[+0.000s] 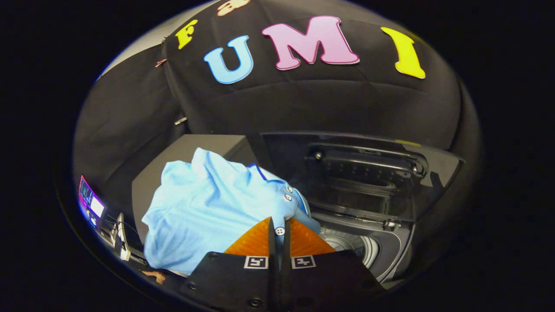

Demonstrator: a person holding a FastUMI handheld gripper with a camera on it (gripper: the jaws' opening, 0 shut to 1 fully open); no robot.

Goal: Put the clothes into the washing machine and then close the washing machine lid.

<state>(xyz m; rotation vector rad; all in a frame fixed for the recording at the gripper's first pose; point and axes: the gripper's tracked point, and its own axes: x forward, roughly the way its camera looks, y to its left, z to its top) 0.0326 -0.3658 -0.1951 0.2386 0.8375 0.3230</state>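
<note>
Hand-held gripper (279,230) clamping one shirt (208,212), one washer (368,242)

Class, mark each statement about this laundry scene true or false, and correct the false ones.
1. The gripper is shut on the light blue button-up shirt. True.
2. The washing machine's dark glass lid is closed. False: it stands raised, and the silver drum is visible below it.
3. The shirt already lies inside the drum. False: it hangs from the gripper, beside the opening, in front of a grey box.
4. The fingers pinch the shirt near its white buttons. True.
</note>
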